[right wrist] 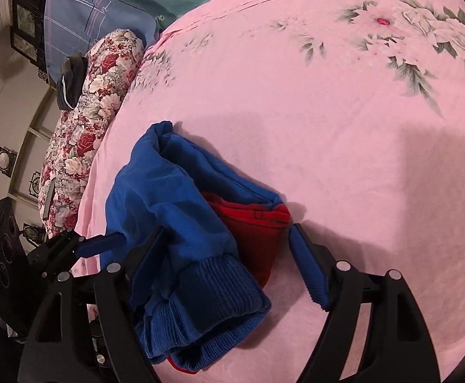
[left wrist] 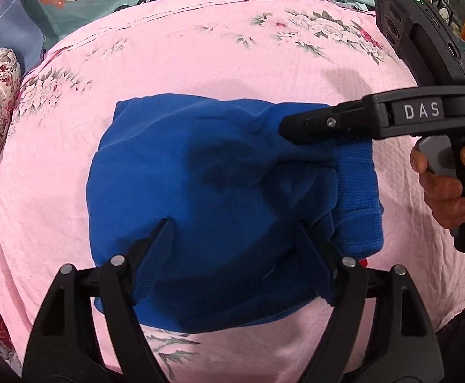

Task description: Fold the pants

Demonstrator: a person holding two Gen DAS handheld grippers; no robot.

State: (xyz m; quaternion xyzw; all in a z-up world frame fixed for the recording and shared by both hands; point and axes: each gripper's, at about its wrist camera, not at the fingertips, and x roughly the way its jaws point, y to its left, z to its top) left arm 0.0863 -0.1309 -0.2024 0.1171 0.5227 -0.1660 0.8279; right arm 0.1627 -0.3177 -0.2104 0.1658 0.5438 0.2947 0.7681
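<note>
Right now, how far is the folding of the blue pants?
Mostly done: the blue fleece pants with red lining lie as a compact bundle on the pink floral sheet. Both the left gripper and right gripper are open above it. Ribbed cuffs could be tidied.

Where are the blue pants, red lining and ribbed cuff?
blue pants [left wrist: 200,191], left wrist view, middle of folded top layer
red lining [right wrist: 251,220], right wrist view, exposed inner fabric
ribbed cuff [right wrist: 213,290], right wrist view, knit band

Black plastic tongs [left wrist: 232,223] with silver rivets, blue ribbed pads [right wrist: 309,274] (one marked "DAS").
</note>
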